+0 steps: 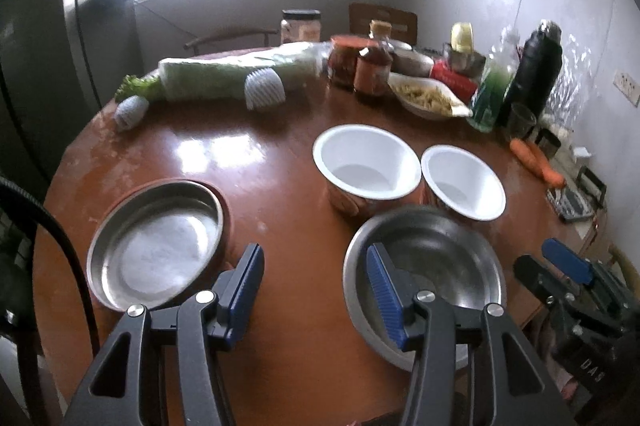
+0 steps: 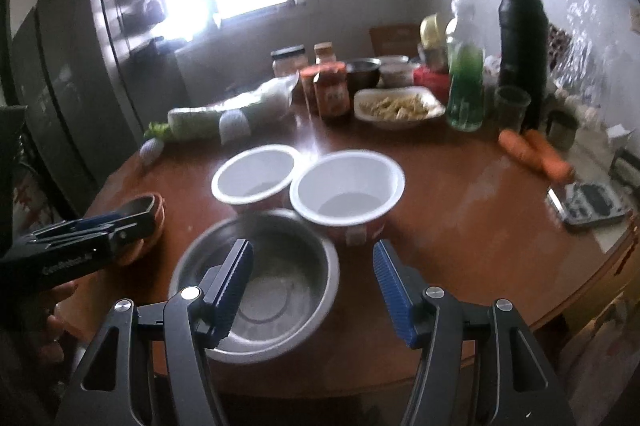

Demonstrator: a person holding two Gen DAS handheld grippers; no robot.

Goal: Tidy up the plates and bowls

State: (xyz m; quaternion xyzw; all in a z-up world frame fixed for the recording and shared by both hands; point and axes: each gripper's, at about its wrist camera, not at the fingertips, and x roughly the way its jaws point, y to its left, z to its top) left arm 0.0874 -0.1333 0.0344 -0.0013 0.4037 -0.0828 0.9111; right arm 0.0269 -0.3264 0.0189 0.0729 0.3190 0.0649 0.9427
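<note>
- The steel bowl (image 2: 256, 286) is sitting at the near edge of the round wooden table (image 1: 248, 161), directly under both tools. It looks thin-walled, stiff and light, with a smooth wall that is likely to be slippery, so the rolled rim is the sensible place to pinch, one pad inside and one outside.
- The shallow steel plate (image 1: 156, 246) is resting on a brown dish at the near left. It is low and flat, so only its upturned rim is offering a hold.
- Two white-lined bowls (image 1: 366, 165) are standing side by side just behind the steel bowl, nearly touching each other and it. They look rigid and possibly breakable, so nesting them is calling for a gentle set-down.
- The left gripper (image 1: 316, 290) is hovering with its jaws apart and nothing between them, one pad over the steel bowl's left rim and the other over bare table.
- The right gripper (image 2: 314, 286) is likewise spread and empty, straddling the steel bowl's right rim without gripping it.
- Both tools are crowding the same bowl, so they are risking a knock against each other.
- Farther back, a wrapped cabbage (image 1: 224, 77), sauce jars (image 1: 372, 69), a dish of food (image 1: 428, 97), a green bottle (image 2: 464, 89), a black flask (image 2: 522, 53) and carrots (image 2: 536, 149) are lining the far and right side, well apart from the bowls, leaving open table at the centre left.
</note>
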